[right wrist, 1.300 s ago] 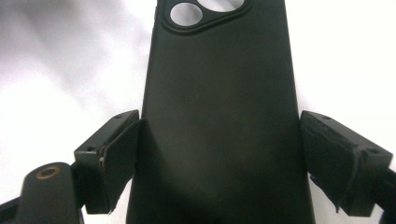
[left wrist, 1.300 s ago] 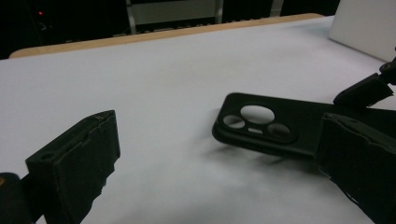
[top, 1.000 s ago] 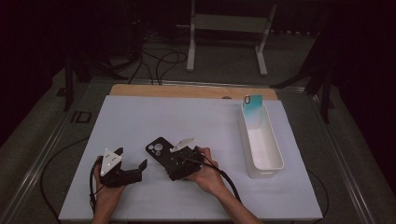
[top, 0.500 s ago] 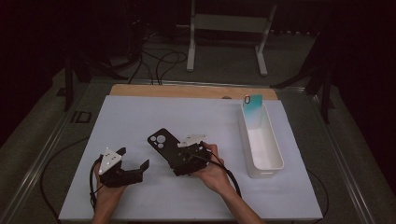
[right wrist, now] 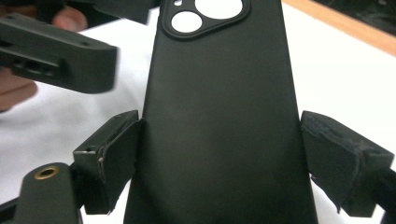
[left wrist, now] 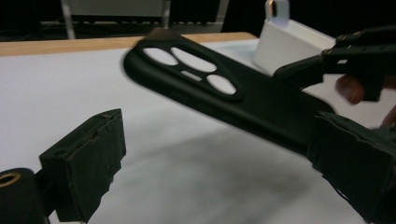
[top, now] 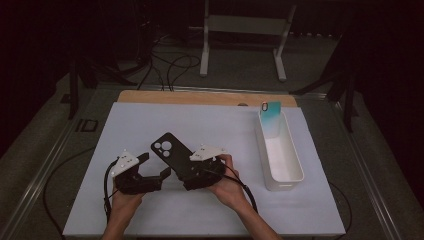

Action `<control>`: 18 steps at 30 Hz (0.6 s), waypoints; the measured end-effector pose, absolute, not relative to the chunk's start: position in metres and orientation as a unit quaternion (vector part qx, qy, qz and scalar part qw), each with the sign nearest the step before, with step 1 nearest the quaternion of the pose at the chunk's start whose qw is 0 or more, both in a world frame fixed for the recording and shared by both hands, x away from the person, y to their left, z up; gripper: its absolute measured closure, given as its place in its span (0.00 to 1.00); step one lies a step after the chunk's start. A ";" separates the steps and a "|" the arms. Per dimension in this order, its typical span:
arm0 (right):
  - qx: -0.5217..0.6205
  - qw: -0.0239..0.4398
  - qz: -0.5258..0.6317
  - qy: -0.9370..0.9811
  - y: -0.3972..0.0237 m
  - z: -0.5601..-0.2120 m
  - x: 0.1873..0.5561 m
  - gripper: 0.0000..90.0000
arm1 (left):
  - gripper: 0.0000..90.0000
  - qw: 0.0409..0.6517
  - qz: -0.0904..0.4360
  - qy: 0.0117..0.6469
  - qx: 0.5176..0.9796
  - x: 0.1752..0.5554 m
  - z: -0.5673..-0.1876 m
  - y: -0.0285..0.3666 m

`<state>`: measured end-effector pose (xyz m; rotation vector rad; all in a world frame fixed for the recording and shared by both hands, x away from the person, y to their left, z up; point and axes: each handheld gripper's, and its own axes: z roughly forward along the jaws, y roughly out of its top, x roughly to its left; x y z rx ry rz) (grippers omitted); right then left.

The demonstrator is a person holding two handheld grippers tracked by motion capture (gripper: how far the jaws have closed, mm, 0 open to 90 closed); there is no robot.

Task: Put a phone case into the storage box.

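On the table (top: 210, 125), a white sheet covers most of the surface, leaving a strip of bare wood along the far edge. At the right side sits a long white bin (top: 282, 155), running near to far, with a teal phone case (top: 270, 116) leaning upright at its far end; in the left gripper view the bin (left wrist: 294, 44) shows at the upper right. A person's forearms come in from the near edge. Near the middle of the sheet, a black phone case (top: 172, 152) is held off the surface, its camera cut-outs pointing far-left. The right gripper (top: 192, 175), in the right hand (top: 227, 187), has its jaws either side of the case's lower half: in the right gripper view the case (right wrist: 219, 116) runs up between them, the left pad (right wrist: 116, 149) pressed against its edge, the right pad (right wrist: 341, 154) standing just apart from the other edge, so whether the pinch is firm I cannot tell. Just left of it, the left gripper (top: 152, 167) sits in the left hand (top: 125, 202) with jaws spread wide; in its own view the case (left wrist: 224, 105) crosses at a slant above the sheet, its near end hidden behind the right-hand pad (left wrist: 359, 163), contact unclear
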<state>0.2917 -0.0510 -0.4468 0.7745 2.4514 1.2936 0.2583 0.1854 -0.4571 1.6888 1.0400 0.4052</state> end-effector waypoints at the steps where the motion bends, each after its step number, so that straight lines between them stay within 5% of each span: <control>1: 0.262 0.133 0.450 0.843 -0.051 -0.446 0.291 0.16 | 0.07 0.536 0.161 0.436 0.705 0.259 -0.455 0.184; 7: 0.243 0.142 0.473 0.835 -0.048 -0.444 0.285 0.16 | 0.18 0.551 0.145 0.445 0.691 0.264 -0.447 0.175; 18: 0.240 0.171 0.497 0.816 -0.046 -0.442 0.280 0.16 | 0.71 0.573 0.094 0.420 0.697 0.266 -0.441 0.162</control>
